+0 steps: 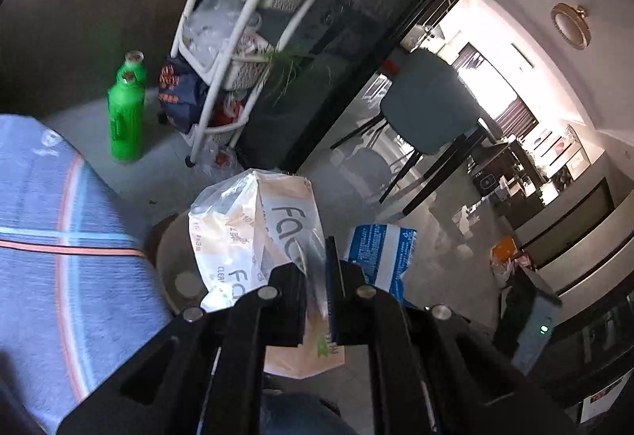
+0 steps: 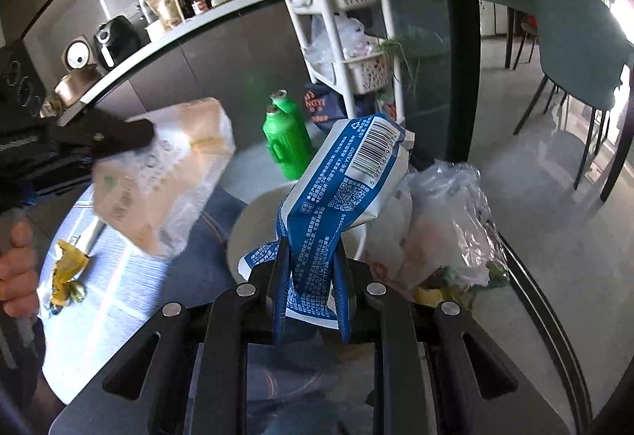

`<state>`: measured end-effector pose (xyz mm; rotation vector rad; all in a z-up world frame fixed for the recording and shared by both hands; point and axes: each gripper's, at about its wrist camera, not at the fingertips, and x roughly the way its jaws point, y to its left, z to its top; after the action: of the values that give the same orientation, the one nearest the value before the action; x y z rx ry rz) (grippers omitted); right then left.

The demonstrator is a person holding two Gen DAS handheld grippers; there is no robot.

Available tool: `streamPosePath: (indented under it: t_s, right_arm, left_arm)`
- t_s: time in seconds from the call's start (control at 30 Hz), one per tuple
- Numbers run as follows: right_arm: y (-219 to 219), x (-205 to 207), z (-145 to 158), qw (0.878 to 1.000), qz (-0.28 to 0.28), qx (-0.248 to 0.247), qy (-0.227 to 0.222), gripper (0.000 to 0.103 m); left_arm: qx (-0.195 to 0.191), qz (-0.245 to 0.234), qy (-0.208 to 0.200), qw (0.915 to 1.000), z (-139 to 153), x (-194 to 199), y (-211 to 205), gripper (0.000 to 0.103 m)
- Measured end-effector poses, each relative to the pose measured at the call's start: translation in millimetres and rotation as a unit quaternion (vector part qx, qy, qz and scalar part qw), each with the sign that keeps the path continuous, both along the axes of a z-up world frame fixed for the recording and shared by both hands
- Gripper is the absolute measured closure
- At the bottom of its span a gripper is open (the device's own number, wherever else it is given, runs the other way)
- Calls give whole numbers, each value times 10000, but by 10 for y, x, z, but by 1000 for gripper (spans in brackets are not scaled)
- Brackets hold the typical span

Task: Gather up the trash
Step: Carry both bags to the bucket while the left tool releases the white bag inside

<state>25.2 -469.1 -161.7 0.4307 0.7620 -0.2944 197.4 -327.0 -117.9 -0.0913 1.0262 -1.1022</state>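
My left gripper [image 1: 323,300] is shut on a clear and beige tissue wrapper [image 1: 253,237] and holds it up in the air. The same wrapper [image 2: 166,177] shows at the left of the right wrist view, pinched by the left gripper's black fingers [image 2: 119,136]. My right gripper [image 2: 311,296] is shut on a blue and white wrapper [image 2: 348,173] with a barcode, held above a white bin [image 2: 241,233]. That blue wrapper [image 1: 380,252] also shows in the left wrist view. A yellow wrapper [image 2: 65,276] lies on a blue striped cloth [image 2: 111,300].
A clear plastic bag [image 2: 447,225] of scraps sits right of the bin. Green bottles [image 1: 126,110] stand on the floor by a white basket rack [image 1: 237,50]. A teal chair [image 1: 428,110] stands further off. A counter [image 2: 158,35] holds appliances. The striped cloth [image 1: 59,237] lies at left.
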Motion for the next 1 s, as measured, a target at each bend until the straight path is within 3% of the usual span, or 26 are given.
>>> streamPosePath:
  t_s: [0.17,0.27,0.33,0.53,0.7,0.9,0.97,1.0]
  right_arm:
    - [-129,94,-178,9998,-29,125,145,85]
    - [-191,143,-255,9996,-44,176,213,85]
    - [-222,167,-302,9995,-57,191,248,85]
    - [-235,280,-397,9991,-32,272,334,85]
    - [-149,446,-475,9987,184,336,340,84]
    - [-34,771,-648,9975,491,403,300,83]
    - [11,878,-678,9966,647,407,303,78]
    - [36,921,-698,9961,725,388,327,70]
  left_arm:
    - [309,-16,154,9994,-374,145,-289,90]
    - [489,8,96,9988,-537,203,-396,73]
    - [611,-45,76,9981,-616,246,-462,54]
    - [789,109,-314,9963,-543,315,-497,31]
    - [830,658,-690,9920,-350,350,-302,7]
    - [846,1029,-809,9878,-217,389,-4,4]
    - [869,1082,-852,9866,-186,391,78,4]
    - [878,1097,-880,9862,-173,395,100,4]
